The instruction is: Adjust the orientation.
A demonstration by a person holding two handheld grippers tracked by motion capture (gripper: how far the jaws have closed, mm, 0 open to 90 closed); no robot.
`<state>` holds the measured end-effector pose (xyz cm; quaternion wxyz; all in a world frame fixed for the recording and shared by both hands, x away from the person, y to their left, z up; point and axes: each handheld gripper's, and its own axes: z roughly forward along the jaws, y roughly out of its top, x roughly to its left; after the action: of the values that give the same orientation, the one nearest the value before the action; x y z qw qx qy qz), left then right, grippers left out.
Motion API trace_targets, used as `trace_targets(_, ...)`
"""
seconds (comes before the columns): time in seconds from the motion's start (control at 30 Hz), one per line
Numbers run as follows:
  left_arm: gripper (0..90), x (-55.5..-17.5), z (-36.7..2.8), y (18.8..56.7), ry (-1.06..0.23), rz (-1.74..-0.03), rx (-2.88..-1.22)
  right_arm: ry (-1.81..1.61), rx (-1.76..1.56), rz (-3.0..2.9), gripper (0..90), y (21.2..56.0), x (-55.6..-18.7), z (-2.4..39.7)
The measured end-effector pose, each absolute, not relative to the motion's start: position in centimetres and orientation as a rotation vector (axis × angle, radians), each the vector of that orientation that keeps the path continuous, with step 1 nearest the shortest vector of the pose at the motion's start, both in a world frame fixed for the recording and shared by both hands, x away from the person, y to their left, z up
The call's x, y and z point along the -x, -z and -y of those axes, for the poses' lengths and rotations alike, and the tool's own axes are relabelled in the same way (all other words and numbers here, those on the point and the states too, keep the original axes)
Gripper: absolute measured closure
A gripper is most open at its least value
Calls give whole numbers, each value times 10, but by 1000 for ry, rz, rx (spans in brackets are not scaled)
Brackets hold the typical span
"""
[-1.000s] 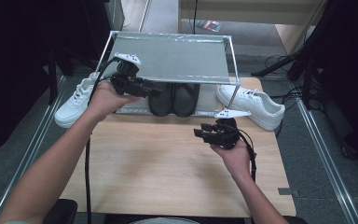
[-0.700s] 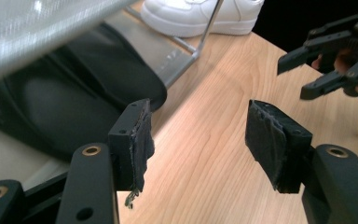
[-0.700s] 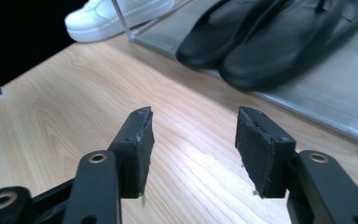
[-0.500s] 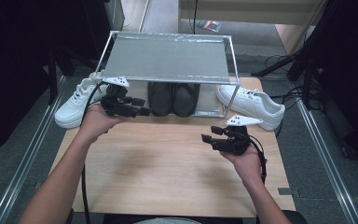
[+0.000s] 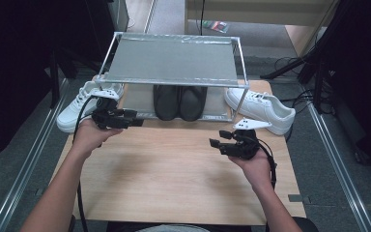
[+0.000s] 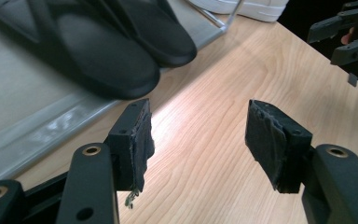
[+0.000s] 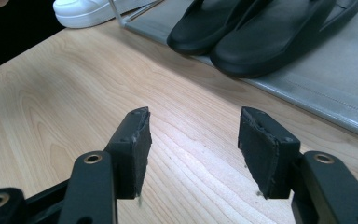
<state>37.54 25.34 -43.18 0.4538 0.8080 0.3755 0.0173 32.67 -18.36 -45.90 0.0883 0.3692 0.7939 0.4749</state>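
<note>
Two empty tools over a shoe rack

Each hand-held gripper, left (image 5: 134, 118) and right (image 5: 216, 142), hovers released above the table (image 5: 174, 183); black slippers (image 5: 179, 101) sit on the rack's (image 5: 174, 67) lower shelf, within reach.

left gripper (image 5: 136, 119): drawn back from rack toward table front | right gripper (image 5: 216, 143): drawn back too
</note>
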Motion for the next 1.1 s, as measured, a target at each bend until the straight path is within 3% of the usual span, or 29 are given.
trace_targets(0.47, 428, -368, -297, 437, -176, -1021, -2026, -1393, -1097, -2402, 447, 463, -329, 180)
trace_targets(1.1, 454, -375, -366, 451, -238, -1174, -1927, -1362, -1083, -2406, 441, 466, -324, 179)
